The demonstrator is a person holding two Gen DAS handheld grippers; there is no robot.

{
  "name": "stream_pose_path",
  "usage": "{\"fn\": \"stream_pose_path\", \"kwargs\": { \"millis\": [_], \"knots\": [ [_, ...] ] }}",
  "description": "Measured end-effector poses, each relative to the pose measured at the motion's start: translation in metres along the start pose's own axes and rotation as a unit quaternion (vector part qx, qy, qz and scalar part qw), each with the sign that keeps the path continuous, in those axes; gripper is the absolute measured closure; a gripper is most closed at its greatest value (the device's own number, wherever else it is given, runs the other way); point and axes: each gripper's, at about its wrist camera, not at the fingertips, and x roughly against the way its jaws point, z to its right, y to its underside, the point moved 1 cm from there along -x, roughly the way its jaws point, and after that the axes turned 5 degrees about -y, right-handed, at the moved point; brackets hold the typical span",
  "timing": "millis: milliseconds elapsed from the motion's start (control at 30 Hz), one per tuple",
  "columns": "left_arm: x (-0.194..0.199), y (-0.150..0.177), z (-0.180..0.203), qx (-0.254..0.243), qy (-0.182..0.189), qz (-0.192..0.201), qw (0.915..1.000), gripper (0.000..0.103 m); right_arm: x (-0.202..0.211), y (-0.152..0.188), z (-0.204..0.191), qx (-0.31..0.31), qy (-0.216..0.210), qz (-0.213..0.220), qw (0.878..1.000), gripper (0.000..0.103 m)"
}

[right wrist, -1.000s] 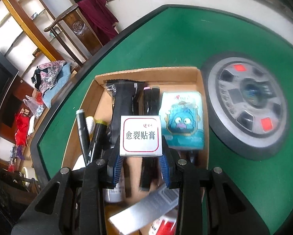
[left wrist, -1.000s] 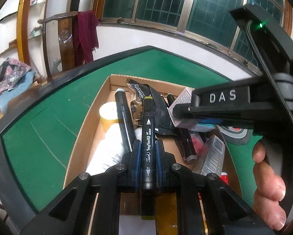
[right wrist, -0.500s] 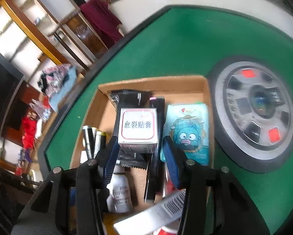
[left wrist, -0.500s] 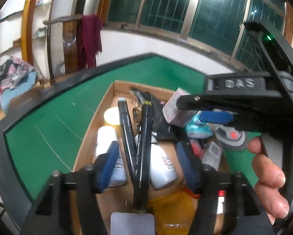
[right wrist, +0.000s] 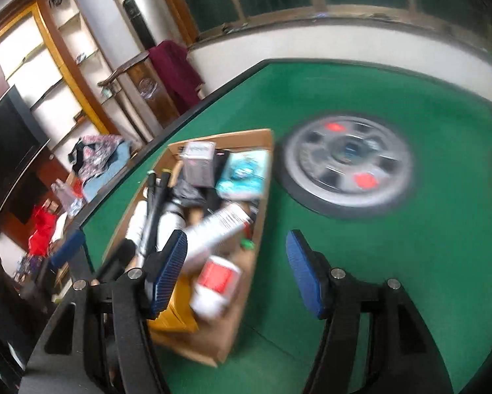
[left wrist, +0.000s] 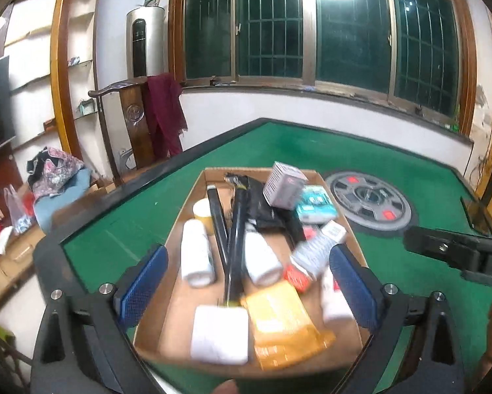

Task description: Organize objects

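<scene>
Both grippers held above a shallow brown cardboard box (left wrist: 193,203) on the green felt table (left wrist: 121,229), neither carrying anything. Left gripper (left wrist: 249,279): blue-padded jaws spread wide, framing the box from above, nothing between them. Right gripper (right wrist: 237,272): jaws likewise spread apart and empty, hanging over the box's right wall and the bare felt beside it, off to the side and so clear of the left gripper's view of the contents.

Inside the box, two long black marker pens (left wrist: 227,226) lying side by side down the middle, between two white cylindrical bottles (left wrist: 196,257), which probably keep them from rolling. Small grey-white carton with a red-bordered label (left wrist: 283,185) perched tilted at the far end atop a black foil pouch (left wrist: 262,207), just beside a teal cartoon-printed tissue pack (left wrist: 315,203). Nearer the camera, an orange flat packet (left wrist: 285,321) and a white square block (left wrist: 219,335). Right-wrist view badly smeared, so exact resting contacts there hard to confirm.

Round grey dial panel with red buttons (left wrist: 370,200) set into the felt, just beyond the box's right corner. Judged near done: everything visible sits inside the box, nothing loose on the felt.
</scene>
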Motion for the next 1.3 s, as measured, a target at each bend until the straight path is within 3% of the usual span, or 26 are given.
{"fn": "stream_pose_path", "kwargs": {
  "millis": [133,267,467,767,1300],
  "knots": [
    [0.013,0.012,0.01,-0.024,-0.035,0.021,0.9989,0.007,0.026,0.017,0.006,0.013,0.024,0.025,0.999,0.041],
    [0.008,0.014,0.012,-0.041,-0.097,0.006,0.9944,0.007,0.039,0.025,-0.001,0.035,0.033,0.057,0.997,0.041],
    [0.009,0.014,-0.005,0.001,-0.059,0.02,0.9981,0.007,0.036,0.034,-0.007,0.052,0.045,0.058,0.996,0.041],
    [0.002,0.02,0.002,-0.019,-0.061,0.013,0.9978,0.007,0.024,0.044,-0.013,0.073,0.059,0.045,0.995,0.041],
    [-0.004,0.025,-0.002,-0.012,-0.059,0.009,0.9982,0.007,0.019,0.049,-0.014,0.082,0.067,0.033,0.994,0.041]
  ]
}}
